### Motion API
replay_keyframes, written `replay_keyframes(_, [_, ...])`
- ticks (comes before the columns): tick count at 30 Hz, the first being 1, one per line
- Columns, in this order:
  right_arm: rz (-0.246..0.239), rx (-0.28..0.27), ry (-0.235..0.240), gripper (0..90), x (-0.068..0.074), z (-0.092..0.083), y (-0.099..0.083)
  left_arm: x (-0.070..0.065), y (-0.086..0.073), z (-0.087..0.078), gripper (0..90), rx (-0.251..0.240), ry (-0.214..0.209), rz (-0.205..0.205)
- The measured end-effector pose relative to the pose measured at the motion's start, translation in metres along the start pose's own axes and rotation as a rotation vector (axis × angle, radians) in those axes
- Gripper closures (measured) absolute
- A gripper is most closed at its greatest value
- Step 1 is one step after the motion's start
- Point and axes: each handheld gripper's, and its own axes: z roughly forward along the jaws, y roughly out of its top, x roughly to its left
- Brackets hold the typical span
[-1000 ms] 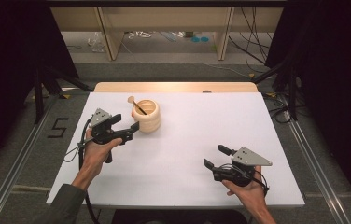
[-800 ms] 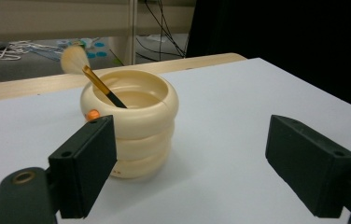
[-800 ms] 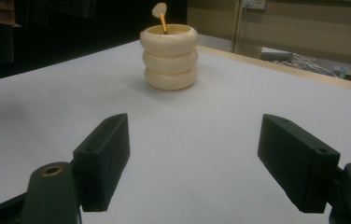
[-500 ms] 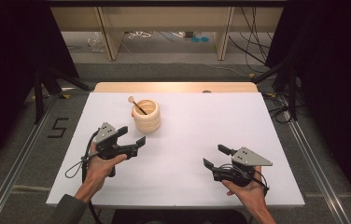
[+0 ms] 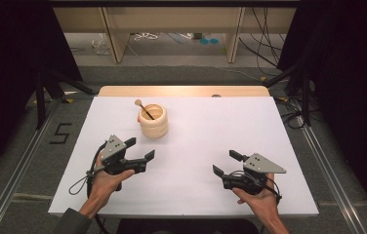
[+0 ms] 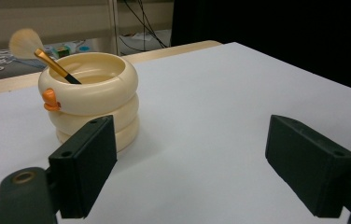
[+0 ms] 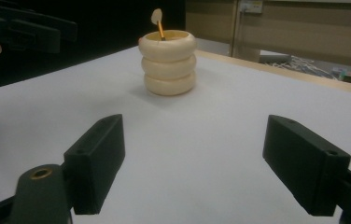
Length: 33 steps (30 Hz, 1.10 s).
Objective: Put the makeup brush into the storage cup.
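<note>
A cream pot (image 5: 153,121) shaped like three stacked rings stands upright on the white desk (image 5: 211,146), toward the far left part of the sheet, and a brush (image 5: 143,109) leans in it with its handle down inside and its pale tuft up over the far-left rim, a resting place that keeps the bristles off the desk. A small orange knob (image 6: 50,100) sits on the pot's top ring in the left gripper view. Nearest to the pot are the left tongs (image 5: 141,148), held by a hand on the near left and pointed toward the pot, close to it but apart from it; their jaws stand wide open with nothing between them, so the pot looks set down and let go rather than gripped. The right tongs (image 5: 224,163) rest low over the near right of the desk, well apart from the pot, jaws having just opened a little wider and empty, seemingly parked clear of the other hand's work. Both hands appear to be waiting.
</note>
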Motion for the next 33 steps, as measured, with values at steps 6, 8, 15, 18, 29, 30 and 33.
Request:
replay_keyframes(6, [-0.016, 0.007, -0.023, 17.8, 0.000, -0.003, 0.002, -0.004, -0.002, -0.007, 15.7, -0.015, -0.012, 0.021])
replay_keyframes(8, [-0.014, -0.013, -0.019, 17.5, 0.000, -0.001, 0.002, -0.004, -0.003, -0.008, 15.7, -0.014, -0.015, 0.027])
replay_keyframes(15, [-0.018, -0.019, -0.004, 16.7, 0.001, -0.001, 0.002, -0.009, -0.007, -0.012, 15.7, -0.013, -0.021, 0.045])
replay_keyframes(18, [-0.019, -0.022, -0.002, 16.8, 0.001, 0.000, 0.002, -0.011, -0.008, -0.013, 15.7, -0.011, -0.020, 0.039])
replay_keyframes(29, [0.002, -0.018, 0.016, 16.8, 0.001, 0.000, 0.001, -0.013, -0.010, -0.017, 15.6, -0.016, -0.024, 0.042])
replay_keyframes(30, [0.001, -0.017, 0.003, 16.8, 0.001, 0.000, 0.001, -0.013, -0.010, -0.017, 15.6, -0.016, -0.026, 0.041])
replay_keyframes(33, [0.011, -0.015, 0.003, 16.8, 0.001, -0.001, 0.001, -0.018, -0.013, -0.016, 15.6, -0.008, -0.035, 0.051])
